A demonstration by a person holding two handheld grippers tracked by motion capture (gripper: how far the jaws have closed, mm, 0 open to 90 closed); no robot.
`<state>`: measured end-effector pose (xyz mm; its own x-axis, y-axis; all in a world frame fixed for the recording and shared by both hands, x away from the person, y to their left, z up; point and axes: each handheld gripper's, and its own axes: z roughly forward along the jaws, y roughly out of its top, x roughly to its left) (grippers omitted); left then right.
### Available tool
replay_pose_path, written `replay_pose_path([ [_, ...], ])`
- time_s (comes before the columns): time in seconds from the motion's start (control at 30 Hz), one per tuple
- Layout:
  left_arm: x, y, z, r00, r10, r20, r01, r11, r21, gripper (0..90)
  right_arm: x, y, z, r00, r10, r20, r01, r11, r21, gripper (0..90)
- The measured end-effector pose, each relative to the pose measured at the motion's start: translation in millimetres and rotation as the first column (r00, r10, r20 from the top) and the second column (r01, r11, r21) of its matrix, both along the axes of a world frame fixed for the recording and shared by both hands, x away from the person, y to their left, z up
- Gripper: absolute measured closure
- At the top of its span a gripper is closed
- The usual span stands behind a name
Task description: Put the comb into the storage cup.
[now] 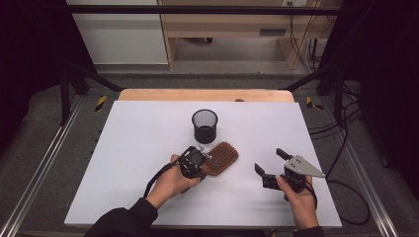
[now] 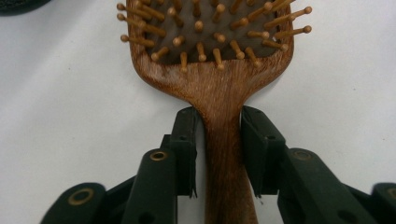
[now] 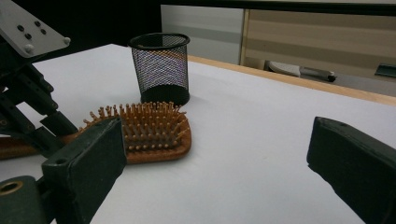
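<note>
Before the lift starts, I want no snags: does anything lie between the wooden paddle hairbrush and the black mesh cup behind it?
Nothing visible does. The wooden paddle hairbrush lies bristles up, and bare white table separates it from the black mesh cup. The left gripper straddles its handle.

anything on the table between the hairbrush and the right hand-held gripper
No. In the high view, bare white table separates the hairbrush from the right hand-held gripper; the right gripper view agrees.

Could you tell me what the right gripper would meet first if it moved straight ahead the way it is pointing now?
Probably nothing soon: the right gripper looks along bare table. The hairbrush and mesh cup lie left of that line, though depth is hard to judge.
</note>
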<state>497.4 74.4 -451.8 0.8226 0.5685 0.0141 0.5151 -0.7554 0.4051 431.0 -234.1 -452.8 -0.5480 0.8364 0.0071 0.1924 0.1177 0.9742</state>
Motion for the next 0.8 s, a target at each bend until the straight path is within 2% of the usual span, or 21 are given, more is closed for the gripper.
replay_pose_path([
  [0.23, 0.2, 1.0, -0.6, 1.0, -0.007, 0.004, 0.007, 0.9999, -0.009, 72.5, -0.1, 0.1, 0.1, 1.0, 0.003, -0.001, -0.003, 1.0, 0.0, 4.6],
  [0.47, -8.2, 3.9, -3.2, 0.9972, -0.02, 0.073, 0.022, 0.9992, -0.034, 72.8, -0.6, 0.3, 0.4, 1.0, 0.004, 0.002, -0.004, 1.0, 0.0, 4.6],
  [0.67, -10.4, 6.5, -3.8, 0.9945, -0.02, 0.103, 0.026, 0.9984, -0.051, 72.8, -0.5, -0.2, 0.5, 1.0, 0.003, 0.001, -0.003, 1.0, 0.003, 4.6],
  [0.8, -11.9, 11.1, -1.6, 0.9921, -0.007, 0.126, 0.019, 0.9956, -0.092, 72.8, -0.5, -0.1, 0.5, 1.0, 0.005, 0.001, -0.005, 1.0, 0.003, 4.6],
])
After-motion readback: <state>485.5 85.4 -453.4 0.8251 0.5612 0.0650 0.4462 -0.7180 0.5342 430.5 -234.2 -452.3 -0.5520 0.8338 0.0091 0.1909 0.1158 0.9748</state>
